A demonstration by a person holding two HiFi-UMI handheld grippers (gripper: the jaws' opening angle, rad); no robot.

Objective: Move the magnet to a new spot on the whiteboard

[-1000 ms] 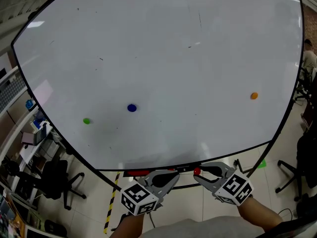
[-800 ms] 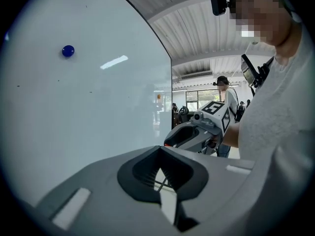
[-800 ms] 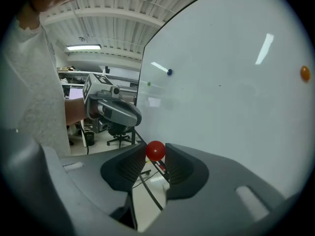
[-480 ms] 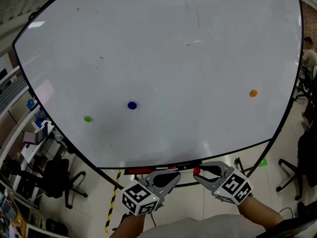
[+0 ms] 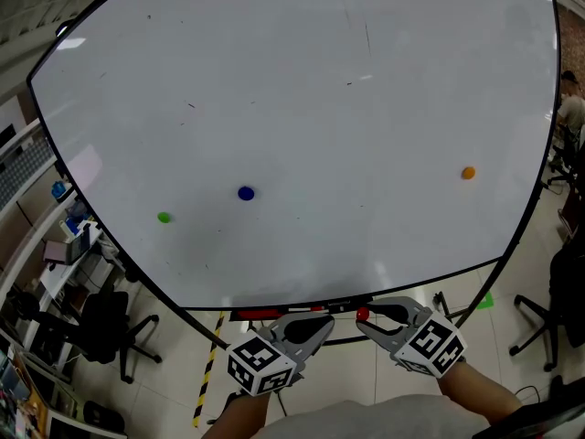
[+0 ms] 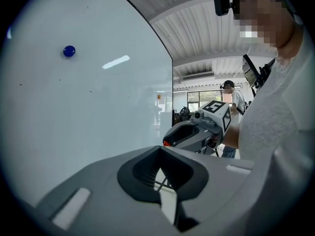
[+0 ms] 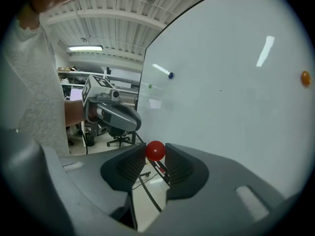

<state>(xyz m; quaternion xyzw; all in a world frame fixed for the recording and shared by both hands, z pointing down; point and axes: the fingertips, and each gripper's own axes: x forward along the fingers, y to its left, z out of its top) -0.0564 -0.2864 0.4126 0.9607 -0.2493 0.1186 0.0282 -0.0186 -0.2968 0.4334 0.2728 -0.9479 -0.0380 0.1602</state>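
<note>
small red round magnet point(image 7: 155, 150) pinched in my right gripper point(image 5: 362, 322) tips, just under large white whiteboard point(image 5: 366, 108) bottom edge; bare board lies up ahead; left gripper point(image 5: 317, 326) pressed together, empty

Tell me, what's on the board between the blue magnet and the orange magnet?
Nothing sits there. In the head view, the whiteboard between the blue magnet and the orange magnet is bare, save a few faint specks.

The large white whiteboard point(image 5: 320, 108) is drifting slightly toward the far side of the head view, carrying the round blue magnet point(image 5: 246, 193), round green magnet point(image 5: 164, 217) and round orange magnet point(image 5: 468, 173) along. The left gripper point(image 5: 315, 326) is edging slightly right.
</note>
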